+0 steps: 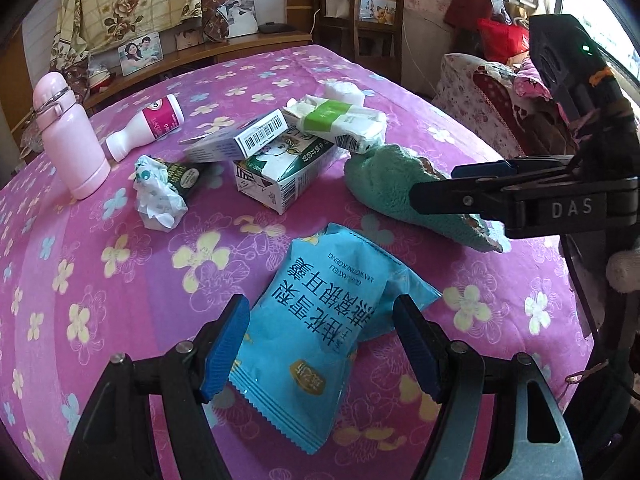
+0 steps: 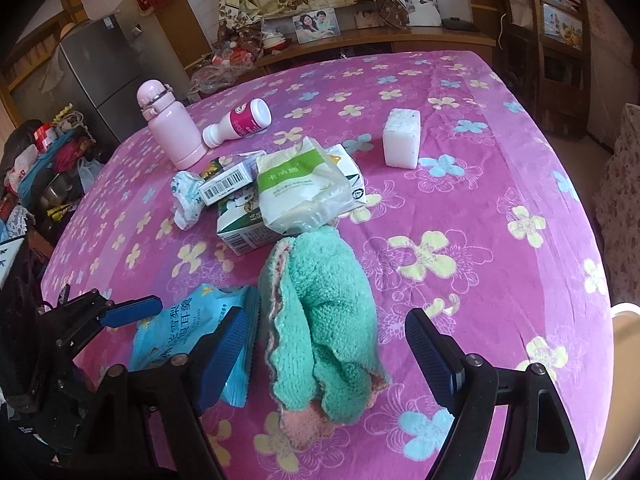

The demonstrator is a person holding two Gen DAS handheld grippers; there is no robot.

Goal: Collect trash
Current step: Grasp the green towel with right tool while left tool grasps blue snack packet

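Note:
A blue snack packet lies on the purple flowered tablecloth. My left gripper is open, its jaws on either side of the packet. My right gripper is open around a green folded cloth, which also shows in the left wrist view. The packet also shows in the right wrist view. Behind lie a milk carton, a barcode box, a green-banded tissue pack, a crumpled wrapper and a tipped white bottle.
A pink flask stands upright at the left. A white sponge block stands at the far right of the pile. A wooden chair, a shelf with photos and a fridge surround the table.

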